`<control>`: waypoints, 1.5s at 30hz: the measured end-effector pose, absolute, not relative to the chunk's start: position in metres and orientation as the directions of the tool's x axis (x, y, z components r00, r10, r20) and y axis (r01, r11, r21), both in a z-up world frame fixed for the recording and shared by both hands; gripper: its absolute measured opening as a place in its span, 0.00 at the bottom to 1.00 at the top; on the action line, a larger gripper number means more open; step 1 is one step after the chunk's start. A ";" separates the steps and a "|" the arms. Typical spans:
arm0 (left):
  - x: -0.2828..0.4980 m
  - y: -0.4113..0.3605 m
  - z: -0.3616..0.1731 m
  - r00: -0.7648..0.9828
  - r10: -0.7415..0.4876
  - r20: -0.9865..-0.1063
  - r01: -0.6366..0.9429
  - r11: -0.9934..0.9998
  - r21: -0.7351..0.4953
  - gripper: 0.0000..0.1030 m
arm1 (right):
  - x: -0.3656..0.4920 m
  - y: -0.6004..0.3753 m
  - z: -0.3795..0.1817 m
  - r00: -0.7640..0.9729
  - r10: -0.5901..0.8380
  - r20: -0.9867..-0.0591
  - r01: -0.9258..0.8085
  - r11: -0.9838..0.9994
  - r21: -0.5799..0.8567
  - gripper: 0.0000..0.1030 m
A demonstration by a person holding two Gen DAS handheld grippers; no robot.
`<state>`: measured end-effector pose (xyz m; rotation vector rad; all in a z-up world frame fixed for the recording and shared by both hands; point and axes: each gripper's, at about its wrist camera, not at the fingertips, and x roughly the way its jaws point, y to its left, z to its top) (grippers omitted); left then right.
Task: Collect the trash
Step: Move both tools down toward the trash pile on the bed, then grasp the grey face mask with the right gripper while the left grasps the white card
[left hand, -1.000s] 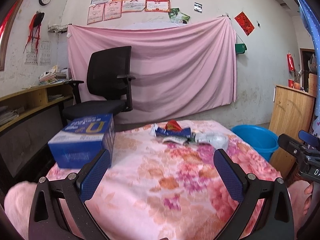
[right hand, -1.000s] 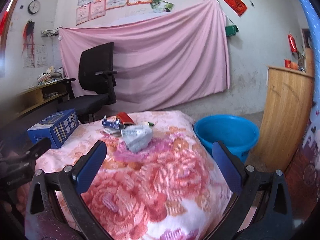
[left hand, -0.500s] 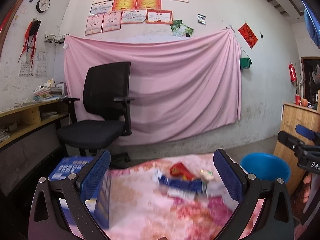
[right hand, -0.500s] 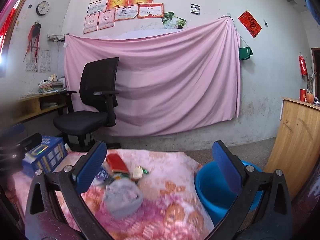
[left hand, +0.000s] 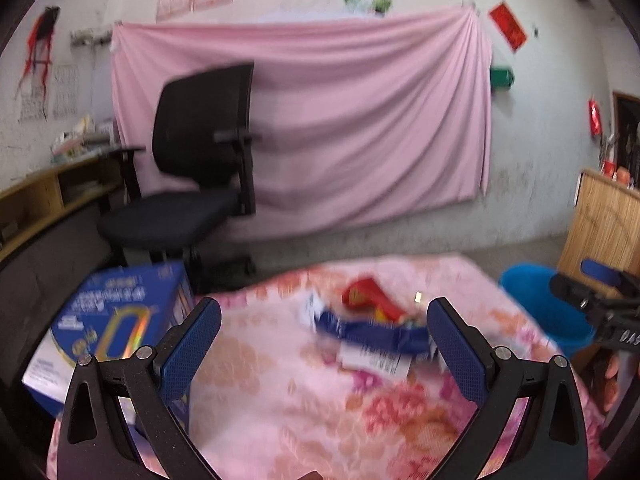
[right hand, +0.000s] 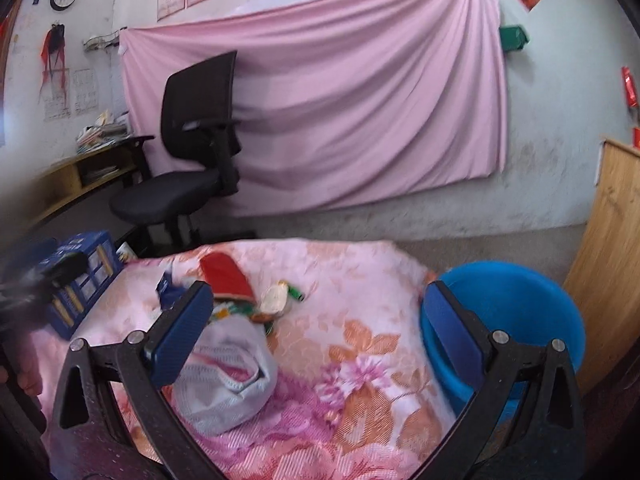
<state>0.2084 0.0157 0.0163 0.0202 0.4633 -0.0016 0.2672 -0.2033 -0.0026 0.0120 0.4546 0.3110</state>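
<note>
Trash sits in a loose heap on the floral-covered desk, far-middle of the top — in the right wrist view it's at about 10 o'clock from the right claw. Nearest you is a crumpled grey-white bag: soft, light, it will collapse when pinched, so bite a bunched fold at its upper edge, not the flat belly. Behind it a red wrapper, thin and probably slick; take it by an edge. A small pale scrap and a tiny green bit lie just beside it at 3 o'clock, low and flat against the cloth, hard to get under.

From the left wrist view a blue wrapper lies across a white label-like paper, touching — blurred, can't tell more. Both look flimsy, so pinching one may drag the other.

Both claws are spread wide and empty: left claw hovers short of the blue wrapper, right claw straddles the bag's side with its left finger over it.

Blue bucket stands on the floor just off the desk's right edge, at 3 o'clock — my guess is that's the drop point, open path to it. Blue box sits on the desk's left corner at 9 o'clock, well apart from the heap, not in the way. Black office chair stands beyond the desk at 11 o'clock, clear of reach. The soft cloth could snag under a low fingertip — stay shallow.
</note>
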 end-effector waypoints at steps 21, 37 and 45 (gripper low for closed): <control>0.256 -0.012 -0.043 0.694 -0.070 -0.716 0.165 0.984 0.064 0.88 | 0.302 -0.174 -0.048 0.606 0.399 -0.688 -0.421 0.895 0.147 0.99; 0.283 -0.013 -0.055 0.624 -0.103 -0.774 0.209 0.977 0.038 0.83 | 0.319 -0.174 -0.066 0.505 0.428 -0.749 -0.421 0.880 0.219 0.40; 0.294 -0.015 -0.062 0.607 -0.087 -0.790 0.198 0.979 0.044 0.83 | 0.315 -0.185 -0.061 0.519 0.450 -0.727 -0.418 0.875 0.243 0.33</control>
